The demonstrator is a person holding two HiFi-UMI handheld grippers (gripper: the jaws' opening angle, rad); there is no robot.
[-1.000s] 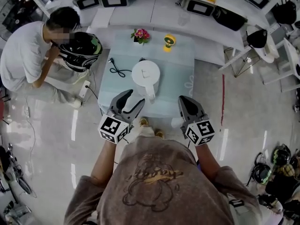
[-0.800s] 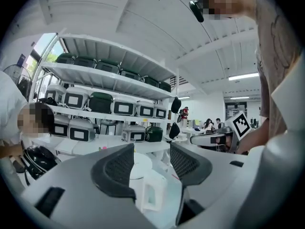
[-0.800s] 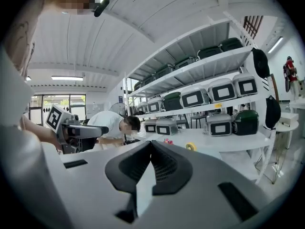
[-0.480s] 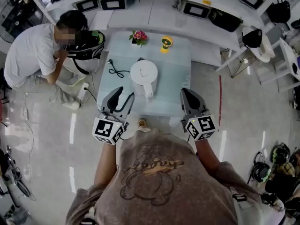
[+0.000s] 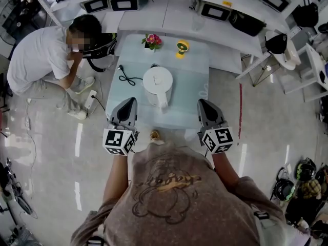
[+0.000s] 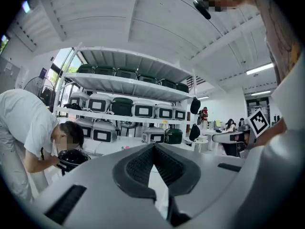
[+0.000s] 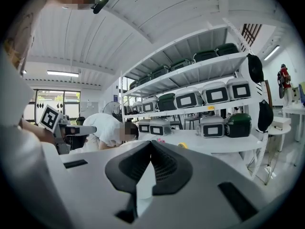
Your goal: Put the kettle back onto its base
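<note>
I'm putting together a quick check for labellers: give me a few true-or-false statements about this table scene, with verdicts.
1. The left claw is shut and empty. True; its jaws have just closed, with nothing between them.
2. The right claw grips the kettle. False: it is shut, empty and short of the kettle.
3. The kettle's handle points toward the claws. True.
4. The flowers stand at the table's near edge. False: they stand at its far edge.
</note>
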